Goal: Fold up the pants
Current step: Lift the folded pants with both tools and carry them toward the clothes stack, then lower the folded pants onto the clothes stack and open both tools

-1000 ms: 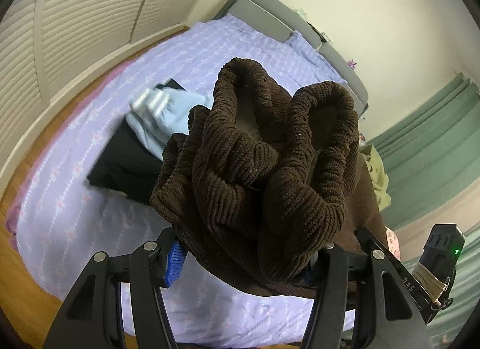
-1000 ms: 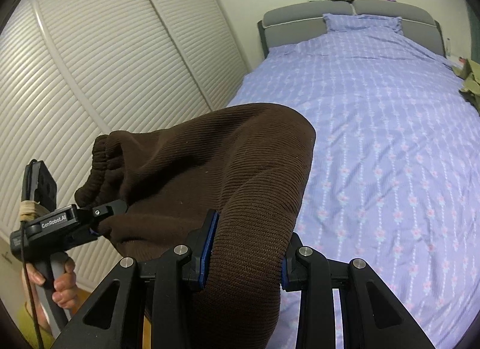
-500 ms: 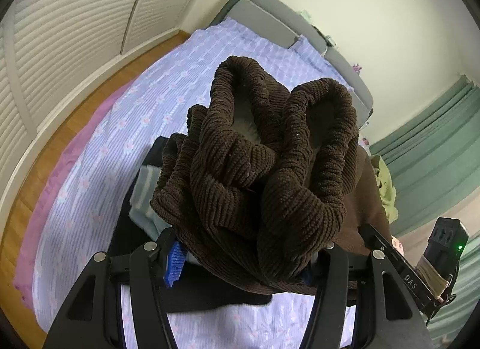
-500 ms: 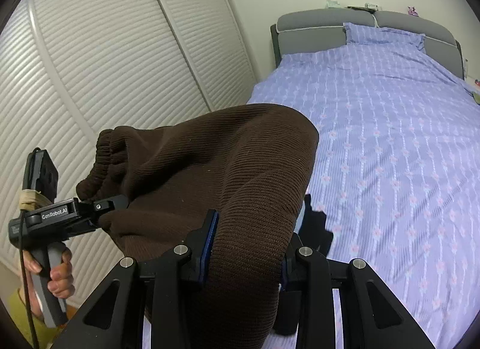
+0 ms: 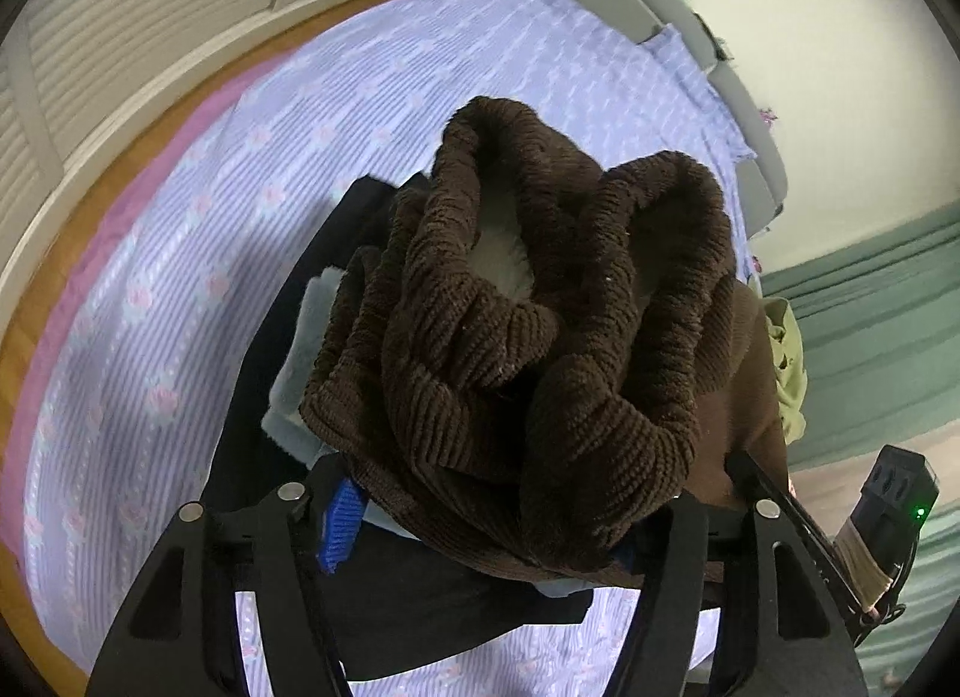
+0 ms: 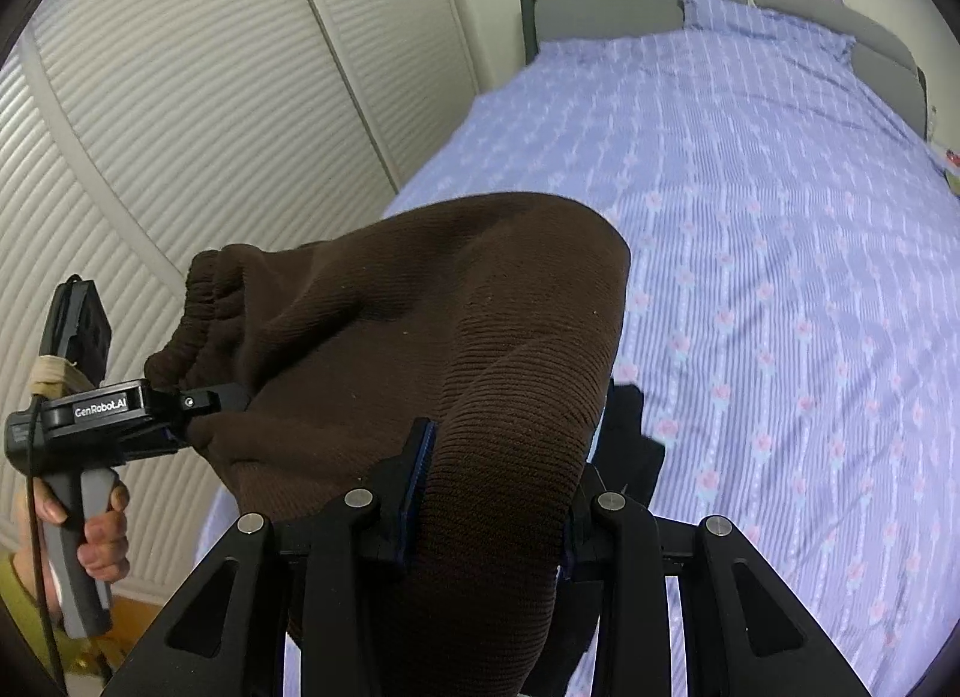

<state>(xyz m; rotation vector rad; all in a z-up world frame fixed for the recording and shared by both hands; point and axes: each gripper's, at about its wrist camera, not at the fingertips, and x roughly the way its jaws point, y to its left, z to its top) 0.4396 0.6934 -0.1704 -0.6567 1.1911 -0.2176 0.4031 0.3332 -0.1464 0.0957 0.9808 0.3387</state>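
The brown ribbed pants [image 5: 540,337] are held in the air between both grippers above the bed. My left gripper [image 5: 510,517] is shut on the bunched elastic waistband, which fills the left wrist view. It also shows in the right wrist view [image 6: 198,403], clamped on the waistband end. My right gripper [image 6: 492,493] is shut on a thick fold of the brown pants [image 6: 450,349], which drape over its fingers.
A stack of folded clothes, black [image 5: 270,397] and light blue [image 5: 300,373], lies on the lilac flowered bed [image 6: 780,277] just below the pants. White louvred wardrobe doors [image 6: 180,97] stand to the left. A yellow-green garment [image 5: 789,367] lies near green curtains.
Both grippers have carried the brown pants toward the folded stack; the black and light blue clothes now sit directly under the pants. Both grips are unchanged.
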